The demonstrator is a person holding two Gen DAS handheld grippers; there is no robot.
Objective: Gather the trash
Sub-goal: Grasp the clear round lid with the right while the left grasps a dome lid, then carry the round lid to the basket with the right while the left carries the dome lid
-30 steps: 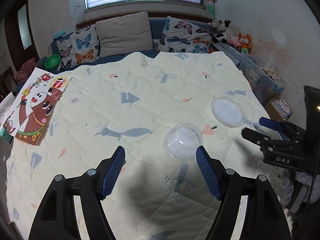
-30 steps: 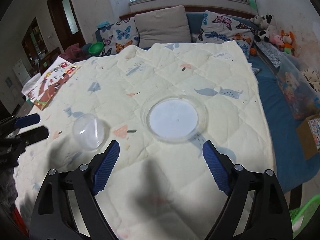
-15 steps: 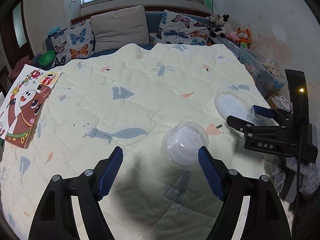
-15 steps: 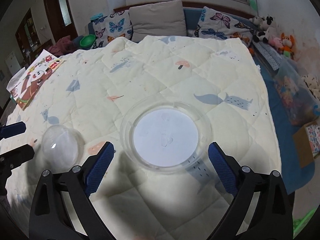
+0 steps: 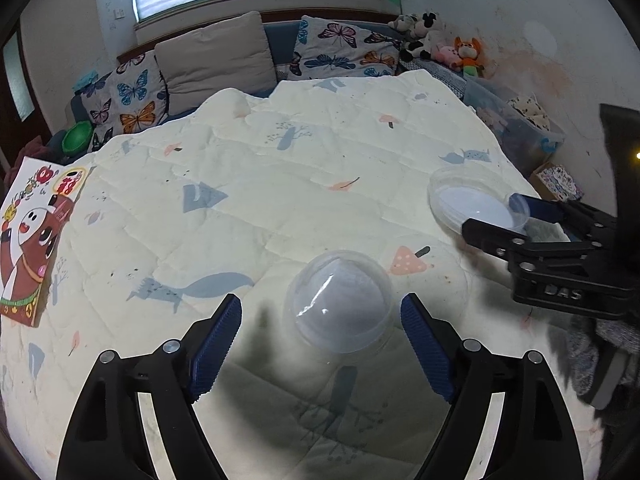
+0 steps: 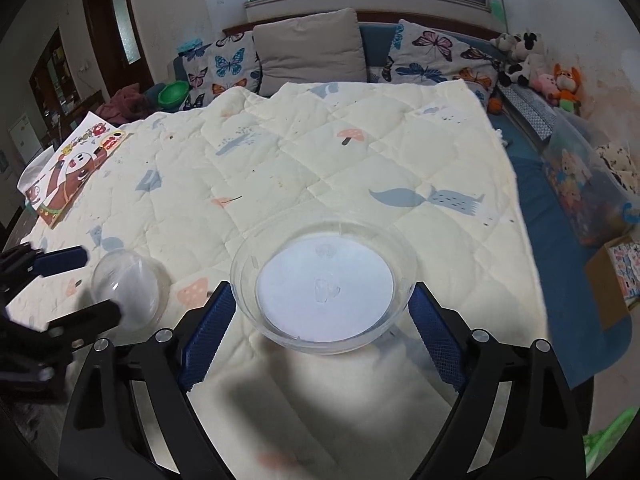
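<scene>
Clear plastic dome lid (image 5: 340, 306): we log it on the quilt (image 5: 280, 184), between our left gripper's (image 5: 320, 340) opening, untouching jaws. Clear round dish (image 6: 324, 284): beside it, framed by our right gripper (image 6: 320, 334), jaws closing, no contact we can confirm.

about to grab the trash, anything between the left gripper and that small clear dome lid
Nothing visible. The dome lid lies on the bare quilt just ahead of the left gripper, whose jaws are opening, not yet touching it.
</scene>
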